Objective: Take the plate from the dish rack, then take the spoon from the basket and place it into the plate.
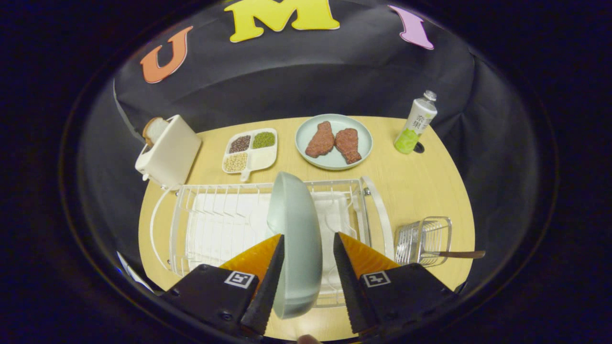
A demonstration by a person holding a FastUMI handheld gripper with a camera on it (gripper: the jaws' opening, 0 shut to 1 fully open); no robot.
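Claw (306, 267) open, straddling plate (295, 239) standing on edge in dish rack (191, 210); right finger clear of it. Risk: off-centre closing tips plate against rack wires. Spoon (454, 254) waits in basket (425, 234).

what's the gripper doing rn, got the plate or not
Gripper: open around the upright plate in the dish rack; one finger touches it, the other stands clear, so not gripped.
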